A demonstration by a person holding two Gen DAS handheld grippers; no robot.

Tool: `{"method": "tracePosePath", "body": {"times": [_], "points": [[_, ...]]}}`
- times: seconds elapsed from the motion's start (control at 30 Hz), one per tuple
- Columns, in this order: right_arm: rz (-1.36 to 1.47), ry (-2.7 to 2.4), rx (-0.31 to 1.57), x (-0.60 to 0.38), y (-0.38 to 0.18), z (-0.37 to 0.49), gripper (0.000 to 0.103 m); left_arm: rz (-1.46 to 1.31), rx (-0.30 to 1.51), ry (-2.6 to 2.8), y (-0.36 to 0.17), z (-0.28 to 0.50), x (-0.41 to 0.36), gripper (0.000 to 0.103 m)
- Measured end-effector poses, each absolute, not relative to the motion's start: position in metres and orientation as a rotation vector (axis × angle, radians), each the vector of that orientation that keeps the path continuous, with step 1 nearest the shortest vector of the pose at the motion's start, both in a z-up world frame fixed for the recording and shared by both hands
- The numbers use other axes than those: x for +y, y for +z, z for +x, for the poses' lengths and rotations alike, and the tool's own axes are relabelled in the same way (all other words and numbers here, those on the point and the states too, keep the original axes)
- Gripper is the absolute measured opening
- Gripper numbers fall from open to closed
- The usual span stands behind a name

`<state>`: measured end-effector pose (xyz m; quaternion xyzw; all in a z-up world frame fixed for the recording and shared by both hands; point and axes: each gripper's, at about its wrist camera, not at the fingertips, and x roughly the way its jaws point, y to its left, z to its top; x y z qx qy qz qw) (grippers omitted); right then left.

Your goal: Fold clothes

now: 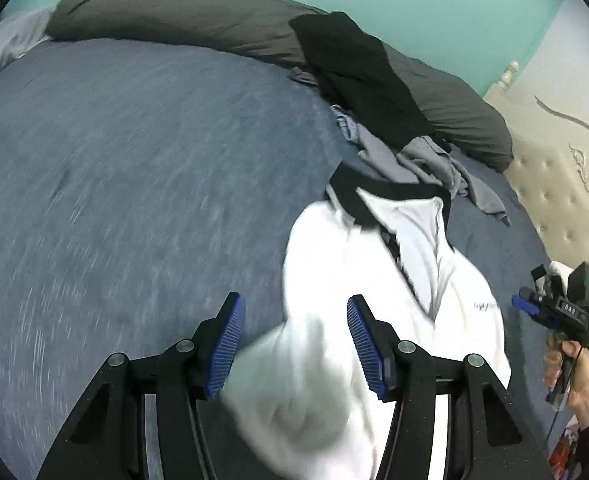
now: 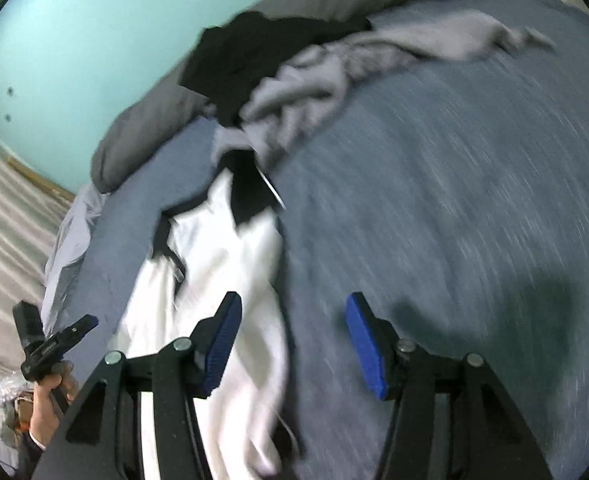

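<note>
White polo shirt (image 1: 374, 280) with black collar lies rumpled on the blue bedspread (image 1: 134, 160) — both grippers, left (image 1: 294, 344) and right (image 2: 292, 344), gape empty — spreading it flat seems next.

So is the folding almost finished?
No folded clothes show yet. The white shirt lies spread and rumpled on the bed, with the left claw open over it and the right claw open too. The grey clothes and black garment remain heaped.
</note>
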<state>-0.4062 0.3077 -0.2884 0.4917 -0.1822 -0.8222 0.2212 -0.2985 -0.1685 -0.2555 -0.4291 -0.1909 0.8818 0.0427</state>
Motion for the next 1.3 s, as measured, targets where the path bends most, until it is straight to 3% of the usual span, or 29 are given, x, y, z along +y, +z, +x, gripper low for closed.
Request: {"method": "tracePosePath", "body": {"times": [0.17, 0.37, 0.5, 0.7, 1.1, 1.2, 1.23, 1.3], "points": [[1.442, -2.242, -0.414, 0.308, -0.306, -0.372, 0.053, -1.297, -0.685, 2.699, -0.274, -0.254, -0.171, 0.057], [1.484, -2.183, -0.395, 0.287, -0.319, -0.347, 0.033, -1.282, -0.809, 2.679, -0.295, -0.228, -0.173, 0.057], [1.476, -2.166, -0.384, 0.278, -0.322, -0.343, 0.014, -1.272, -0.815, 2.661, -0.3, -0.226, -0.169, 0.057], [1.426, -2.158, -0.395, 0.263, -0.316, -0.337, 0.002, -1.243, -0.827, 2.656, -0.299, -0.23, -0.168, 0.057], [1.383, -2.264, -0.392, 0.297, -0.285, -0.34, 0.0, -1.212, -0.888, 2.648, -0.297, -0.225, -0.179, 0.057], [1.396, -2.235, -0.408, 0.297, -0.289, -0.338, 0.005, -1.209, -0.896, 2.644, -0.296, -0.225, -0.179, 0.057], [1.406, -2.226, -0.418, 0.296, -0.294, -0.336, 0.016, -1.21, -0.893, 2.642, -0.296, -0.225, -0.178, 0.057], [1.425, -2.208, -0.439, 0.295, -0.303, -0.332, 0.029, -1.213, -0.888, 2.639, -0.296, -0.225, -0.175, 0.057]]}}
